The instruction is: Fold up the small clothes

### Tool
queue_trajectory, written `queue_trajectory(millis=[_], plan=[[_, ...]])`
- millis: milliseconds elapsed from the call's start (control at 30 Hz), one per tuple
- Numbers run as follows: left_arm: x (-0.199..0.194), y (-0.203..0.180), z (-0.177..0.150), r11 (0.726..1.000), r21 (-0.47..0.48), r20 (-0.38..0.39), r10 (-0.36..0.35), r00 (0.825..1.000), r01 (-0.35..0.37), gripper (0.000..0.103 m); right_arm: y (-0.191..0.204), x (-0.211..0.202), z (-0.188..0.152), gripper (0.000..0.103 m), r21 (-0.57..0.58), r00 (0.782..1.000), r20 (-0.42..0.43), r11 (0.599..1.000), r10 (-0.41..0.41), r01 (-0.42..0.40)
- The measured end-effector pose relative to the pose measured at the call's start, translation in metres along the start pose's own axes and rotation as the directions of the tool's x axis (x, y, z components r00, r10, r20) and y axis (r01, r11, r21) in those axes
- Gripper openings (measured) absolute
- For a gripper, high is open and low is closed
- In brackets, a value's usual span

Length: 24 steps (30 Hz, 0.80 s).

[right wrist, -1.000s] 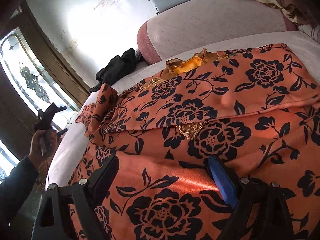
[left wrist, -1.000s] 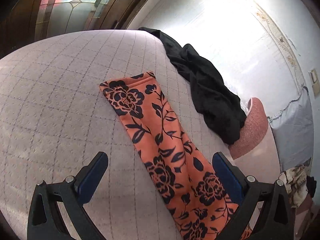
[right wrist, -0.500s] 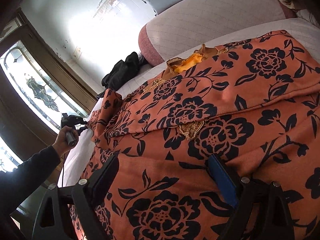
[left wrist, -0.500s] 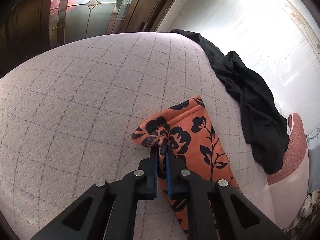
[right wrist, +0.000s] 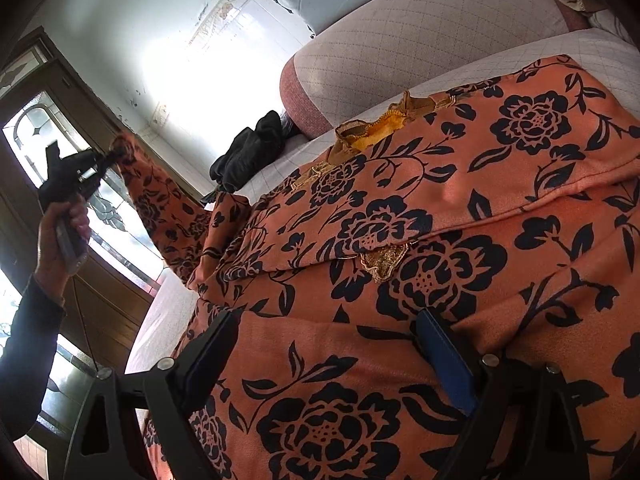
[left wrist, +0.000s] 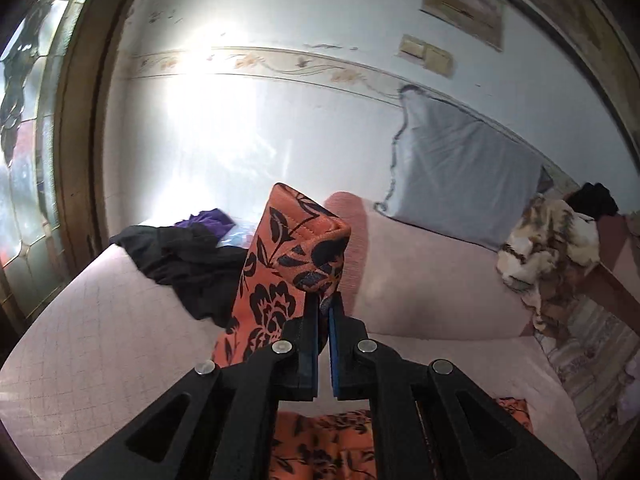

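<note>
An orange garment with black flowers (right wrist: 400, 216) lies spread over the pale quilted bed (right wrist: 592, 52), its gold-trimmed neckline facing the headboard side. My left gripper (left wrist: 324, 300) is shut on the cuff end of its sleeve (left wrist: 296, 240) and holds it up in the air. In the right wrist view that left gripper (right wrist: 106, 158) hangs high at the left, the sleeve (right wrist: 160, 200) stretched from it down to the garment. My right gripper (right wrist: 324, 332) stands open, resting low on the garment's body with its fingers (right wrist: 444, 354) spread on the cloth.
A black garment (left wrist: 188, 264) lies crumpled at the bed's far corner, with purple cloth (left wrist: 208, 220) behind it. A long bolster (left wrist: 432, 276), a grey pillow (left wrist: 460, 172) and a patterned blanket (left wrist: 548, 244) sit along the wall. A stained-glass door (right wrist: 52, 128) stands on the left.
The left gripper closed on the sleeve's end as it lay flat on the bed, then lifted it high and rolled. The right gripper has stayed put, open.
</note>
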<state>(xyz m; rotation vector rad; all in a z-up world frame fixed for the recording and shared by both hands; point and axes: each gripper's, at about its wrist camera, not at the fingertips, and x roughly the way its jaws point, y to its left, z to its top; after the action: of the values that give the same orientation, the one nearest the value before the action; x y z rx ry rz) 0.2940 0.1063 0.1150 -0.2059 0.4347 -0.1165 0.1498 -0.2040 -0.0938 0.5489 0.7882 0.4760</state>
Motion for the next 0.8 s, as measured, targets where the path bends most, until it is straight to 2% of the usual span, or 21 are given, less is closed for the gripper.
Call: queue_trajectory(millis=[67,100,200,233,267,333,367,400,433,467,500,533,567,600,633,700,800], plan=[[0.004,-0.068,-0.014,0.992,0.052,-0.028,-0.112,0.993,0.114,0.004,-0.001,-0.001,0.0,0.093,0.005,1.0,0.003,1.0,0.007,-0.007],[0.011,-0.1,-0.025,0.982,0.071,-0.067,-0.171,0.983,0.176,0.004,-0.001,-0.001,0.0,0.093,0.007,1.0,0.005,1.0,0.01,-0.01],[0.035,-0.182,-0.073,0.957,0.098,-0.172,-0.254,0.952,0.273,0.005,-0.003,-0.003,-0.001,0.093,0.012,1.0,0.008,1.0,0.019,-0.019],[0.05,-0.202,-0.093,0.942,0.11,-0.253,-0.281,0.926,0.316,0.012,-0.003,-0.004,-0.001,0.093,0.014,1.0,0.01,1.0,0.022,-0.022],[0.068,-0.216,-0.117,0.93,0.134,-0.355,-0.278,0.893,0.343,0.03,-0.004,-0.005,-0.001,0.093,0.017,1.0,0.011,1.0,0.026,-0.026],[0.084,-0.226,-0.159,0.929,0.132,-0.504,-0.237,0.831,0.345,0.033,-0.005,-0.006,0.0,0.093,0.023,0.999,0.015,0.999,0.035,-0.036],[0.077,-0.223,-0.171,0.93,0.116,-0.532,-0.239,0.812,0.35,0.033,-0.005,-0.007,0.0,0.093,0.027,0.999,0.018,0.999,0.041,-0.041],[0.071,-0.214,-0.173,0.935,0.11,-0.522,-0.235,0.82,0.338,0.033,-0.006,-0.008,0.0,0.093,0.03,0.999,0.02,0.998,0.045,-0.046],[0.057,-0.202,-0.171,0.944,0.118,-0.491,-0.215,0.844,0.309,0.034,-0.006,-0.008,0.0,0.093,0.034,0.999,0.021,0.998,0.049,-0.049],[0.045,-0.189,-0.164,0.952,0.123,-0.454,-0.196,0.869,0.279,0.04,-0.007,-0.009,0.001,0.093,0.035,0.998,0.023,0.998,0.051,-0.051],[0.034,-0.172,-0.154,0.963,0.117,-0.409,-0.176,0.895,0.243,0.054,-0.006,-0.009,0.001,0.093,0.035,0.999,0.021,0.998,0.05,-0.051],[0.021,-0.152,-0.147,0.974,0.101,-0.36,-0.154,0.92,0.202,0.062,-0.007,-0.01,0.001,0.093,0.036,0.999,0.021,0.998,0.051,-0.051],[0.009,-0.131,-0.142,0.984,0.093,-0.311,-0.114,0.943,0.15,0.075,-0.008,-0.012,0.001,0.093,0.039,0.998,0.019,0.998,0.052,-0.052],[0.001,-0.114,-0.141,0.991,0.108,-0.273,-0.052,0.961,0.084,0.078,-0.008,-0.014,0.002,0.092,0.047,0.999,0.017,0.998,0.044,-0.045],[-0.002,-0.096,-0.141,0.992,0.127,-0.251,0.014,0.968,0.018,0.078,-0.007,-0.018,0.004,0.092,0.06,0.999,0.015,0.998,0.029,-0.03],[-0.001,-0.062,-0.154,0.987,0.142,-0.267,0.107,0.958,-0.071,0.078,-0.009,-0.029,0.012,0.093,0.136,0.999,0.018,0.99,0.031,-0.033],[0.003,-0.022,-0.184,0.988,0.091,-0.316,0.147,0.937,-0.124,0.078,-0.02,-0.054,0.041,0.093,0.228,0.995,0.104,0.973,0.011,-0.035]])
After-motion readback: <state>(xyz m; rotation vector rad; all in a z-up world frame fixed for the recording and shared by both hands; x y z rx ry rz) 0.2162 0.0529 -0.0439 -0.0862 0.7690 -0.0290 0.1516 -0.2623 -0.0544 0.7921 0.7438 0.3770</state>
